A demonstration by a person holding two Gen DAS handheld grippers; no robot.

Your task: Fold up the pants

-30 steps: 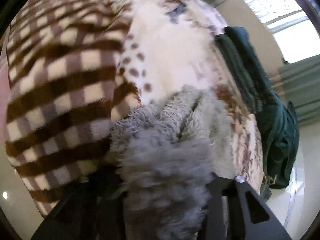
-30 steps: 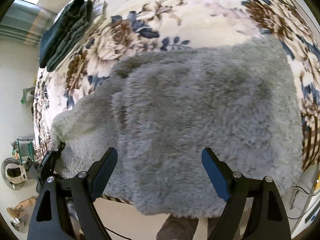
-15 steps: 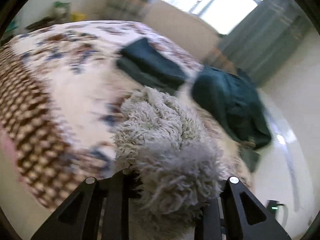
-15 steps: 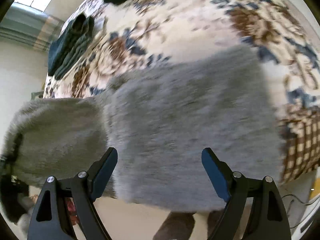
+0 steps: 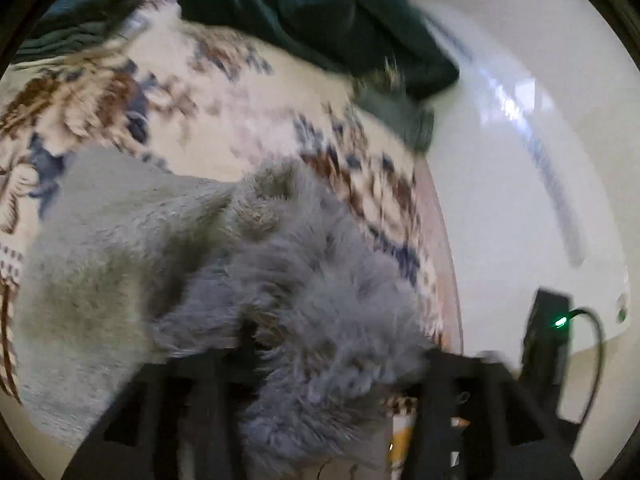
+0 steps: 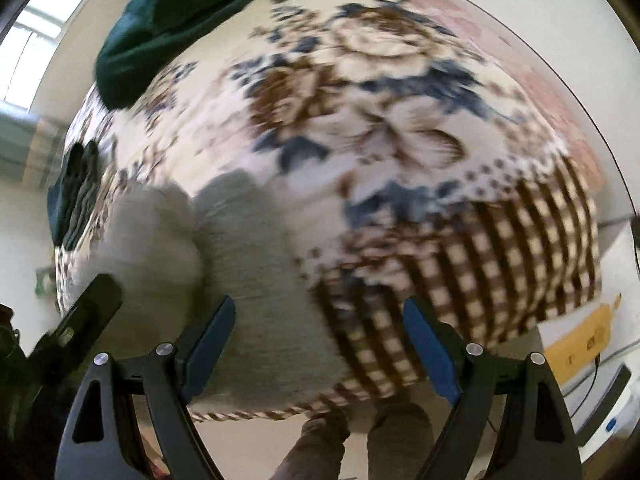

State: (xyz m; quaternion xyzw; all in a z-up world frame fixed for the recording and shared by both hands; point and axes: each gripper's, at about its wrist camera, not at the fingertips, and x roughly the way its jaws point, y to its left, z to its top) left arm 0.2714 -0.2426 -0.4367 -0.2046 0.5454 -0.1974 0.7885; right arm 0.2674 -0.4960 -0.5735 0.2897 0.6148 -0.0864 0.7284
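Fleecy grey pants (image 5: 168,248) lie bunched on the floral blanket (image 5: 224,92) at the bed's near edge, and the left gripper (image 5: 320,364) has a thick wad of that fleece pinched between its jaws (all rather blurred). Green clothes (image 5: 320,12) sit further back. Over to the right gripper (image 6: 316,344): jaws spread wide, nothing between them, hovering over the pants' edge (image 6: 256,280) just beside the blanket's brown check border (image 6: 480,272).
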